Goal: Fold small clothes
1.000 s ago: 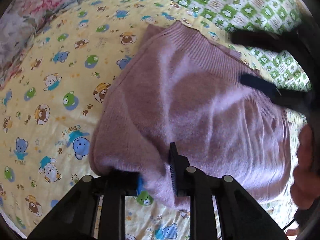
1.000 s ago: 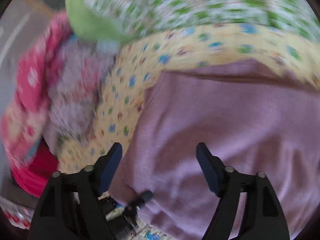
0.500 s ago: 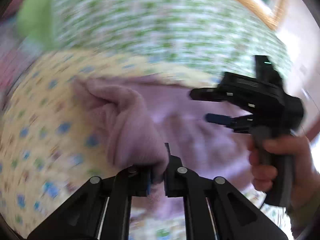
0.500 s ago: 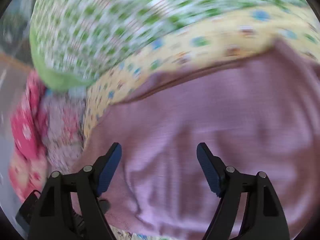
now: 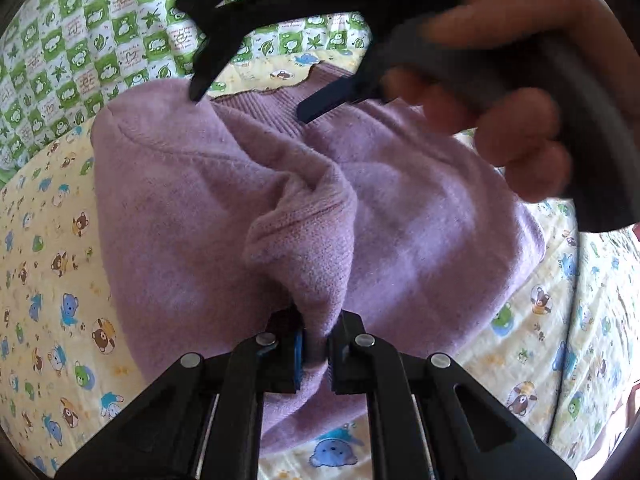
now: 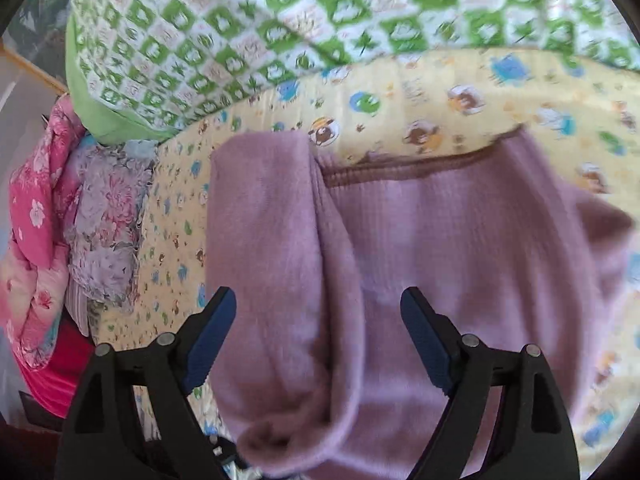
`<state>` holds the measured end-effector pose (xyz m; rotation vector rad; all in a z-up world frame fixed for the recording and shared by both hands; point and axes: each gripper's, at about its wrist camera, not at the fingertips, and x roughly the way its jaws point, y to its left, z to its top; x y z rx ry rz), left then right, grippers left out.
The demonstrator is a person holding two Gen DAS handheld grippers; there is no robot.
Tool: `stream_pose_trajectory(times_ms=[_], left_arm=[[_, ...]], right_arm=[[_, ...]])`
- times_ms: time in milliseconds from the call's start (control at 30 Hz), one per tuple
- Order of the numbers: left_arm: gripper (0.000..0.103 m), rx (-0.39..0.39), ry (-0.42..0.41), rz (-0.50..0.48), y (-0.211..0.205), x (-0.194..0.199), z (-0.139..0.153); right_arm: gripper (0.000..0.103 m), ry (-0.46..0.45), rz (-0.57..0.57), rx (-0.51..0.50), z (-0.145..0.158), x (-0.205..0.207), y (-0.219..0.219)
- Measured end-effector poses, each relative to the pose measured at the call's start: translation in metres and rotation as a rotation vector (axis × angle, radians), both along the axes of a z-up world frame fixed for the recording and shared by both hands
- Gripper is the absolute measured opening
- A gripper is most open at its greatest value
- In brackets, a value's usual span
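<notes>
Left wrist view: left gripper (image 5: 316, 344) pinching a bunched fold of the purple sweater (image 5: 200, 216), jaws squeezed almost together with the knit fabric rising straight out from between them as a rolled ridge. Sweater spreading ahead of and to both sides of this claw, lying on the yellow cartoon-print sheet (image 5: 52, 240), its ribbed hem with a dark edge sitting far ahead of the fingertips. Beyond the hem, green-and-white checked quilt (image 5: 80, 52) filling the far left. Above and to the right of the claw, right gripper (image 5: 248, 96) hovering over the hem, one black finger just above the folded left part, one blue-padded finger over the ribbing, nothing caught between them; person's hand (image 5: 512, 92) wrapping its handle, blurred. Right wrist view: right gripper (image 6: 318, 336) standing wide, jaws opening at this moment, blue pads well apart and pressing on nothing, sweater (image 6: 460, 248) lying below and ahead of the gap. A folded-over panel of the sweater running lengthwise from near the left finger forward, overlapping the flat body to its right. Dark-edged hem lying ahead of the claw on the yellow sheet (image 6: 420, 104). Checked quilt (image 6: 280, 20) farther ahead, slightly blurred. Far to the left of the left finger, a heap of pink and grey floral fabric (image 6: 60, 216) sitting beside the sheet's edge.
</notes>
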<state>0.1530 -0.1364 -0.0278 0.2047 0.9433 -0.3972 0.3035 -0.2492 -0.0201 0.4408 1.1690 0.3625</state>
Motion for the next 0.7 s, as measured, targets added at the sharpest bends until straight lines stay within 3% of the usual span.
stream_pose_trajectory(times_ms=[100, 133, 167, 200, 333, 500, 600, 700], left_arm=[[0.007, 0.006, -0.001, -0.006, 0.003, 0.0, 0.001], [0.007, 0.009, -0.002, -0.011, 0.001, -0.002, 0.001], [0.007, 0.012, -0.004, -0.013, 0.001, -0.002, 0.002], [0.007, 0.013, -0.005, -0.014, 0.001, -0.003, 0.003], [0.007, -0.018, -0.006, -0.023, 0.003, -0.007, 0.016], [0.006, -0.145, -0.036, -0.118, -0.01, -0.017, 0.061], [0.007, -0.2, -0.027, -0.209, -0.034, -0.024, 0.074], [0.006, -0.183, 0.03, -0.246, -0.057, -0.022, 0.053]], right_arm=[[0.081, -0.007, 0.053, -0.014, -0.009, 0.017, 0.022], [0.069, -0.009, 0.087, -0.025, -0.01, 0.019, 0.03], [0.024, 0.005, 0.1, -0.032, -0.013, 0.021, 0.035], [0.015, 0.018, 0.099, -0.038, -0.013, 0.02, 0.039], [0.013, -0.074, 0.084, 0.021, 0.024, 0.0, 0.029], [0.013, -0.198, -0.029, 0.062, 0.087, -0.044, -0.025], [0.013, -0.199, -0.099, 0.012, 0.088, -0.067, -0.061], [0.013, -0.118, -0.202, -0.034, 0.056, -0.072, -0.098]])
